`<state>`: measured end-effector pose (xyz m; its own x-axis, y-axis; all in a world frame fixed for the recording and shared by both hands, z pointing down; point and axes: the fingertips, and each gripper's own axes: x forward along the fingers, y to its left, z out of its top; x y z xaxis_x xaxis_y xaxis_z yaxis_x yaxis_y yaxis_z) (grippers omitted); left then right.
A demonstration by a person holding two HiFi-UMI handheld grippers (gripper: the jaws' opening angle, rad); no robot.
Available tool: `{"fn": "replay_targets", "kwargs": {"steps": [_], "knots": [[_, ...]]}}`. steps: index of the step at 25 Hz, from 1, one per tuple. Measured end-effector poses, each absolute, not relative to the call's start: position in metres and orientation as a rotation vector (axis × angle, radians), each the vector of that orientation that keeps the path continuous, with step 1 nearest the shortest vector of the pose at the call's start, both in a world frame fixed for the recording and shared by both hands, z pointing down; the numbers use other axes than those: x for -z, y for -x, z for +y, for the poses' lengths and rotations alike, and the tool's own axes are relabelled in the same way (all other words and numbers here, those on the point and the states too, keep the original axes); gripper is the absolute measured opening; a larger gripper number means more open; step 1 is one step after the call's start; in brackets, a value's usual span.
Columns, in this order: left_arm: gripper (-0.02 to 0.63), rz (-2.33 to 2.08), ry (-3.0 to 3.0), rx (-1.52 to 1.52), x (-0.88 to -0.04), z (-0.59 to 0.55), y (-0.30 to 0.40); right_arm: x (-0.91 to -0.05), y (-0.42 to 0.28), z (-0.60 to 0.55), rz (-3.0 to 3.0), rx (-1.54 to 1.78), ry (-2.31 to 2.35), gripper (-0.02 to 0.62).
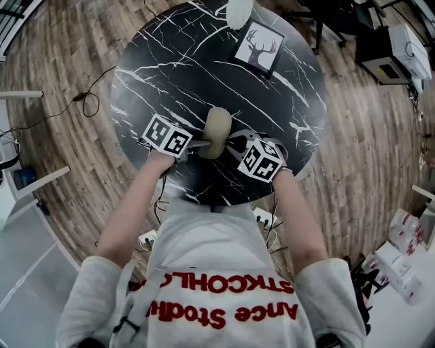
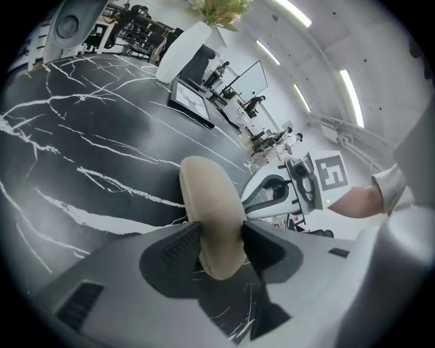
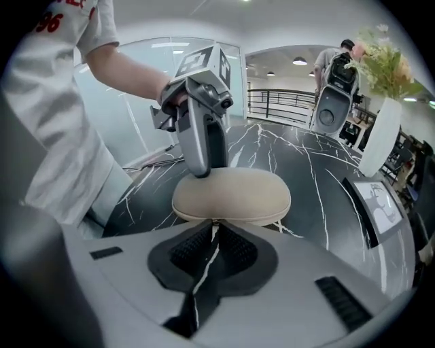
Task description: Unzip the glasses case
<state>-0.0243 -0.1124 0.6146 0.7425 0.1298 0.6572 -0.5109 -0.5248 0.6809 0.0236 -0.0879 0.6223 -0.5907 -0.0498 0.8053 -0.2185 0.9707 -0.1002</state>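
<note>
A beige oval glasses case (image 1: 217, 129) lies on the black marble round table (image 1: 204, 61), near its front edge. My left gripper (image 1: 200, 144) comes in from the left, its pads pressed on both sides of the case's (image 2: 207, 204) near end. My right gripper (image 1: 234, 141) comes in from the right. In the right gripper view its jaws stand almost together at the zip seam on the case's (image 3: 231, 194) long side, right gripper (image 3: 213, 228) pinching the small zip pull, which is mostly hidden between the tips. The left gripper (image 3: 204, 173) stands behind the case there.
A framed deer picture (image 1: 259, 46) and a white vase (image 1: 238, 10) stand at the table's far side. Cables (image 1: 85, 102) lie on the wooden floor at the left. White boxes (image 1: 401, 251) sit on the floor at the right.
</note>
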Motion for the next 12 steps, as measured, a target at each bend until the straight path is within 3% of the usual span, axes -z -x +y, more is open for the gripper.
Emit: {"fn": "replay_targets", "kwargs": {"steps": [12], "knots": [[0.206, -0.305, -1.993, -0.822, -0.610, -0.110, 0.024, -0.630, 0.014, -0.021, -2.265, -0.425, -0.153, 0.032]]}}
